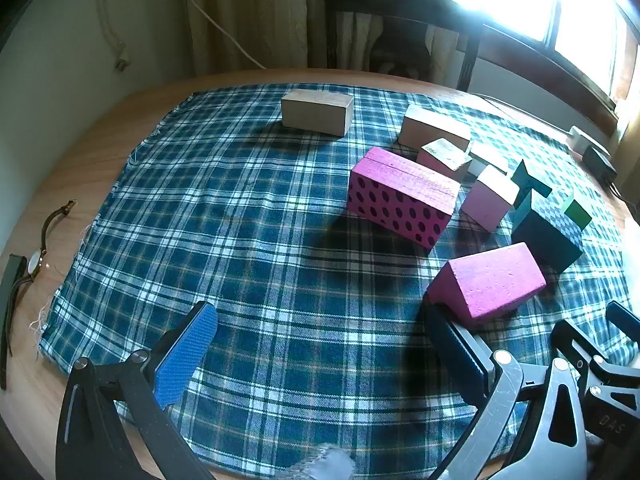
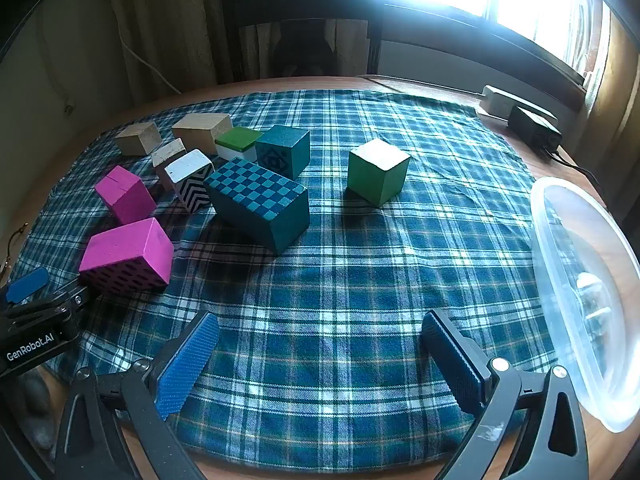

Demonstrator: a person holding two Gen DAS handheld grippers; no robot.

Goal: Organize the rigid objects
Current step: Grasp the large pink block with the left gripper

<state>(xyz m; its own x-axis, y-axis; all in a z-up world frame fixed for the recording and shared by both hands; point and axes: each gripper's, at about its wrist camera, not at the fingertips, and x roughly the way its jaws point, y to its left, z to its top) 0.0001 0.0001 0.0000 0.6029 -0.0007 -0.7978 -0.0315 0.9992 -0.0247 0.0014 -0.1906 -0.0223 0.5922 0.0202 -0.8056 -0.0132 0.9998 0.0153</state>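
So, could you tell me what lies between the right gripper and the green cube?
Nothing but bare plaid cloth lies between the open right gripper and the green cube, as the right wrist view shows.

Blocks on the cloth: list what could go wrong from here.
1. The blocks sit packed; reaching for the checkered block could knock the chevron block beside it.
2. The cloth is loose and could drag under a gripper.
3. The clear tub stands by the table's edge and could get pushed off.

A: Daylight floods in from the window (image 1: 532,4) at upper right, blown out to white glare.

B: Blocks throw soft shadows leftward; fisheye bends the edges, and corners fall dark.
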